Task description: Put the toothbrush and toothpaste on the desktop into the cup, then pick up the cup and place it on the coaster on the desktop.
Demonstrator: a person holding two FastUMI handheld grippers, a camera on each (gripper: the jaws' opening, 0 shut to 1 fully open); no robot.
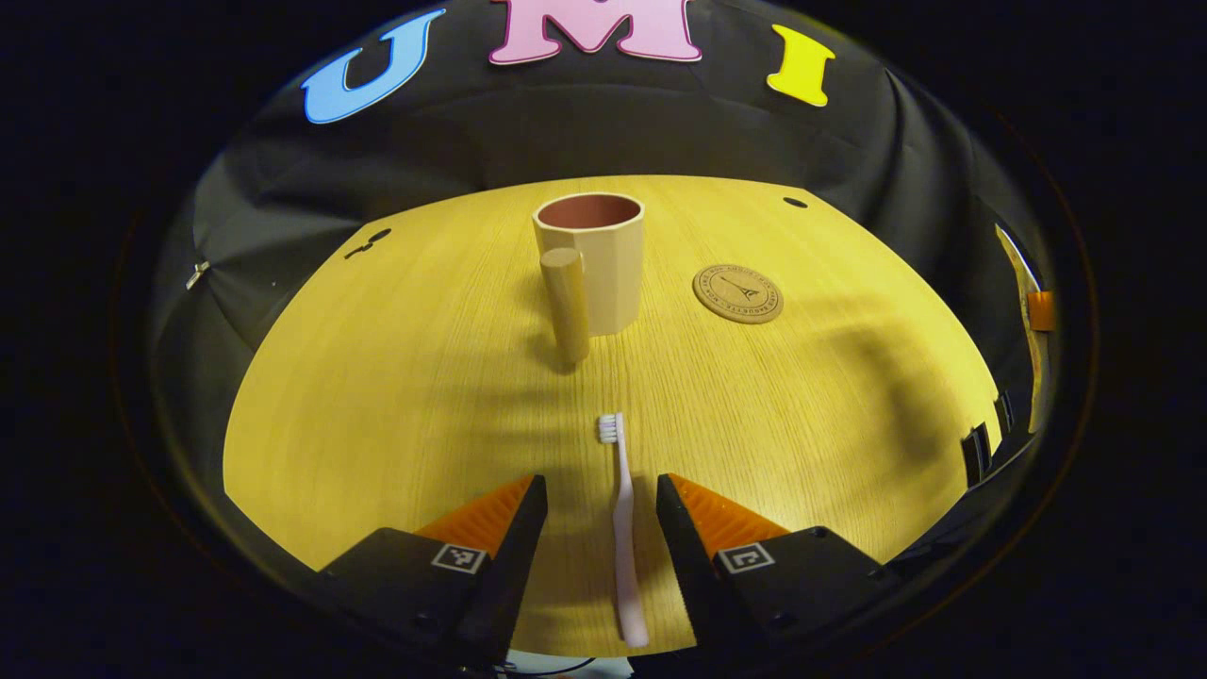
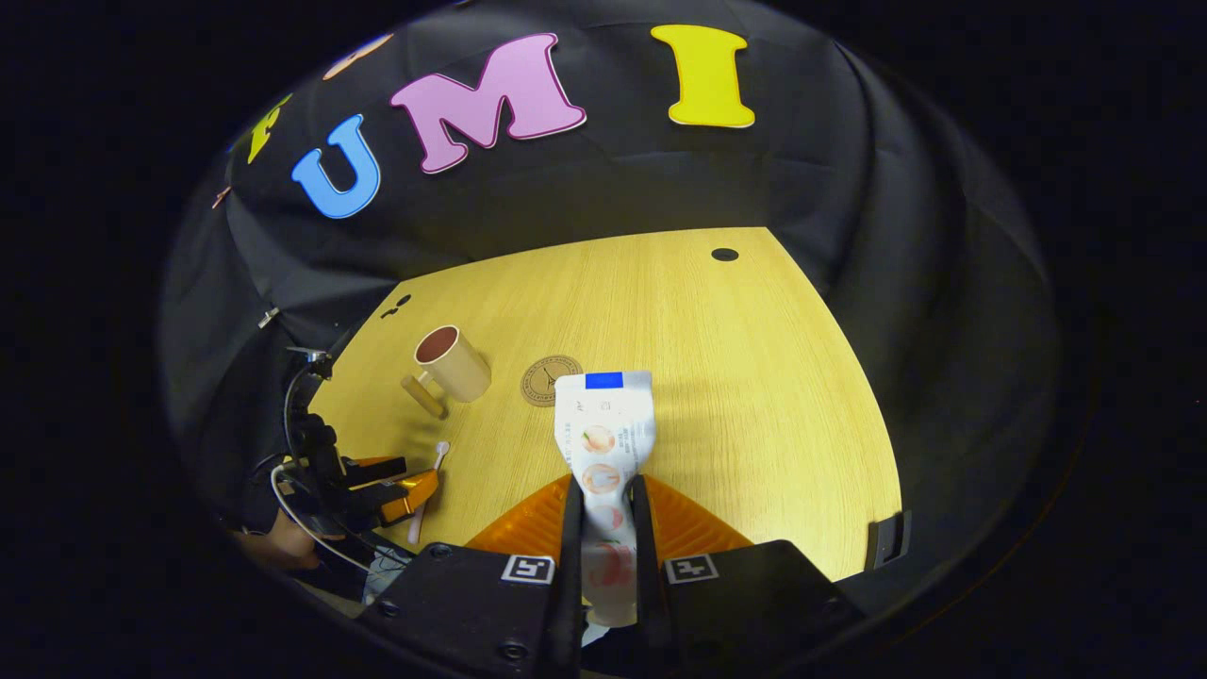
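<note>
A pink toothbrush (image 1: pixel 623 528) lies on the wooden desktop (image 1: pixel 396 396), bristles pointing away, between the fingers of my open left gripper (image 1: pixel 602 509), which do not touch it. Beyond it stands a beige cup (image 1: pixel 594 269) with a stick handle. A round cork coaster (image 1: pixel 737 293) lies to the cup's right. In the right gripper view, my right gripper (image 2: pixel 603 505) is shut on a white toothpaste tube (image 2: pixel 603 434), held above the desktop (image 2: pixel 754 396). The cup (image 2: pixel 453 368), coaster (image 2: pixel 550 380), toothbrush (image 2: pixel 422 490) and the left gripper (image 2: pixel 401 490) appear at the left.
Black cloth walls close in the desk behind and at both sides. A person's hand (image 2: pixel 273 542) with cables holds the left gripper at the desk's near left edge. Small dark holes (image 1: pixel 795 202) mark the far corners of the desktop.
</note>
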